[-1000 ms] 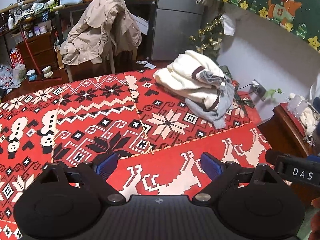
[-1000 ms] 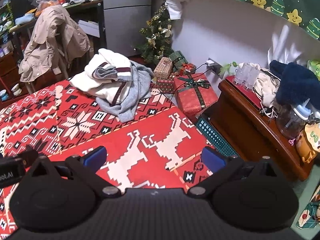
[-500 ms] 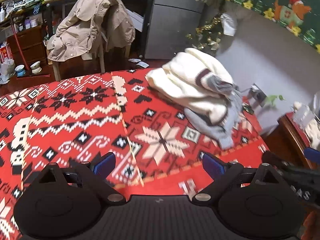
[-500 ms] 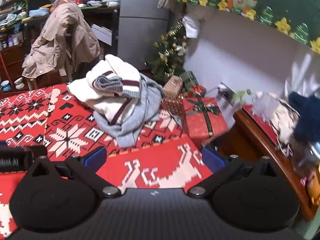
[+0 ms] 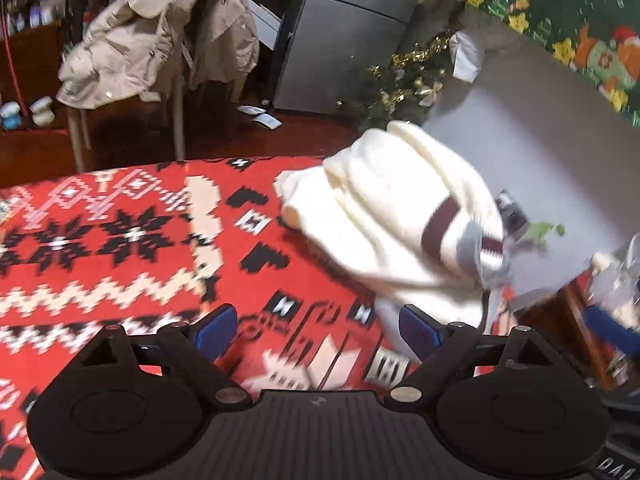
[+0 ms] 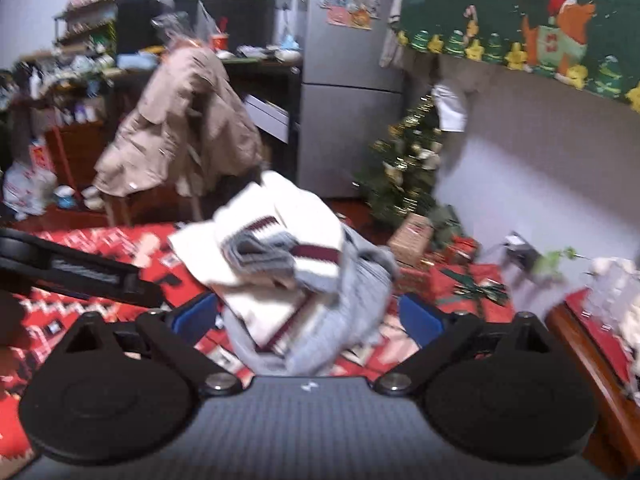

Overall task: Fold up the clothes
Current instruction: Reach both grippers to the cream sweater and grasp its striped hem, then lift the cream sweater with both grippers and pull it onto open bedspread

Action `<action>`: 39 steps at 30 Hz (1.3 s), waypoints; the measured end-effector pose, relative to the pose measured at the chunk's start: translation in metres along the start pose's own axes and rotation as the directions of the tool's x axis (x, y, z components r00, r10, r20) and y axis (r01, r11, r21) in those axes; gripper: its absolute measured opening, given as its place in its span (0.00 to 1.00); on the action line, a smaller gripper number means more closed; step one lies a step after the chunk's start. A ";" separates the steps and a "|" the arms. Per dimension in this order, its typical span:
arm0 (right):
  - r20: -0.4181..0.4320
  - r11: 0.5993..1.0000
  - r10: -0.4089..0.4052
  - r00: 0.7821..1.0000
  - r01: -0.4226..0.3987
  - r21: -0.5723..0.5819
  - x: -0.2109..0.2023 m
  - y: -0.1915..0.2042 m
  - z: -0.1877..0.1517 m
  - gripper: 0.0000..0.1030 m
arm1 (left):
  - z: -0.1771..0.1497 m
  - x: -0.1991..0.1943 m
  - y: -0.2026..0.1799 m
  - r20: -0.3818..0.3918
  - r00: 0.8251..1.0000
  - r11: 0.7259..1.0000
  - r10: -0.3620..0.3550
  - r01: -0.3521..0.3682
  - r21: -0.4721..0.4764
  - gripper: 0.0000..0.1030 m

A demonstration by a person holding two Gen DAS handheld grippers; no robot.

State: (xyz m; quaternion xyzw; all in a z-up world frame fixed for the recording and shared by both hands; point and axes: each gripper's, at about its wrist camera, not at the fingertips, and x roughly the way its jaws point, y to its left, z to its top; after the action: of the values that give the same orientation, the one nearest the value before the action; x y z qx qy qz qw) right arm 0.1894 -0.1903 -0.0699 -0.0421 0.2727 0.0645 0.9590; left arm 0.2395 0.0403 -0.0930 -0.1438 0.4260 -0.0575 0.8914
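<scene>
Clothes pile [image 6: 288,280] blurred, details unclear

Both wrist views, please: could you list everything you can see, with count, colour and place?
Cream knitted sweater with maroon stripes: one, on top of the clothes pile, far right of the bed.
Grey knitted garment: one, under the cream sweater.
Red patterned blanket: one, red, white and black, covering the bed.
Beige jacket: one, draped over a chair beyond the bed.
Grey refrigerator: one, against the back wall.
Small Christmas tree: one, green and gold, beside the refrigerator.
Wrapped gift boxes: several, red and brown, below the tree.
Left hand-held gripper: open, empty, above the blanket.
Right hand-held gripper: open, empty, facing the pile.
</scene>
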 end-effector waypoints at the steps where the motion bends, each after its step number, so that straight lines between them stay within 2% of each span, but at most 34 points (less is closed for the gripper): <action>1: 0.004 1.000 0.015 1.000 -0.015 0.003 0.006 -0.001 0.002 0.89 | 0.004 0.005 0.003 -0.005 1.000 1.000 -0.017 0.017 -0.022 0.79; 3: 0.011 1.000 0.025 1.000 -0.025 -0.007 0.017 0.000 0.006 0.85 | 0.011 0.014 0.006 -0.020 1.000 0.999 -0.021 0.020 -0.046 0.75; 6: 0.014 0.999 0.040 0.999 -0.040 -0.031 0.033 0.003 0.009 0.74 | 0.015 0.023 0.007 -0.034 0.999 0.998 -0.026 0.024 -0.063 0.68; 10: 0.012 0.996 0.070 0.997 -0.069 -0.050 0.053 0.011 0.015 0.67 | 0.016 0.029 0.007 -0.044 0.997 0.994 -0.064 0.059 -0.096 0.68; 13: -0.007 0.993 0.100 0.995 -0.100 -0.058 0.070 0.018 0.020 0.59 | 0.014 0.027 0.008 -0.039 0.998 0.993 -0.054 0.050 -0.109 0.69; 14: -0.023 0.992 0.113 0.993 -0.114 -0.058 0.076 0.020 0.020 0.47 | 0.013 0.026 0.009 -0.038 0.998 0.992 -0.052 0.047 -0.114 0.69; 15: -0.044 0.989 0.137 0.990 -0.139 -0.053 0.083 0.022 0.020 0.42 | 0.011 0.025 0.010 -0.036 0.998 0.992 -0.049 0.045 -0.120 0.68; 16: -0.054 0.987 0.146 0.988 -0.149 -0.053 0.087 0.025 0.020 0.33 | 0.010 0.023 0.013 -0.038 0.998 0.990 -0.055 0.050 -0.129 0.67; 17: -0.053 0.987 0.149 0.987 -0.152 -0.058 0.090 0.027 0.019 0.17 | 0.010 0.022 0.016 -0.040 0.997 0.989 -0.060 0.054 -0.136 0.67; 18: -0.053 0.986 0.154 0.987 -0.157 -0.056 0.091 0.029 0.019 0.08 | 0.008 0.018 0.017 -0.036 0.998 0.991 -0.056 0.051 -0.127 0.67; 19: -0.064 0.983 0.175 0.982 -0.178 -0.034 0.092 0.030 0.019 0.04 | 0.007 0.014 0.018 -0.032 0.998 0.992 -0.053 0.049 -0.119 0.67; 23: -0.059 0.976 0.219 0.974 -0.219 -0.001 0.081 0.036 0.013 0.04 | -0.003 -0.005 0.024 -0.015 0.998 0.994 -0.056 0.054 -0.096 0.67; 28: -0.060 0.959 0.284 0.957 -0.284 0.007 0.047 0.052 0.002 0.04 | -0.021 -0.031 0.032 -0.002 0.998 0.995 -0.064 0.064 -0.083 0.67; 37: -0.092 0.916 0.401 0.912 -0.397 0.058 -0.042 0.091 -0.036 0.04 | -0.075 -0.095 0.059 0.010 0.993 0.985 -0.117 0.117 -0.125 0.68; 39: -0.102 0.906 0.423 0.901 -0.418 0.064 -0.063 0.102 -0.049 0.04 | -0.089 -0.107 0.065 -0.001 0.994 0.985 -0.109 0.108 -0.133 0.68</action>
State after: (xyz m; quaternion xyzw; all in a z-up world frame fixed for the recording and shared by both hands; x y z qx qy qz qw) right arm 0.0957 -0.1016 -0.0826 0.0336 0.3306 0.2616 0.9062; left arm 0.1023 0.1082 -0.0865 -0.2256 0.4240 -0.0780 0.8736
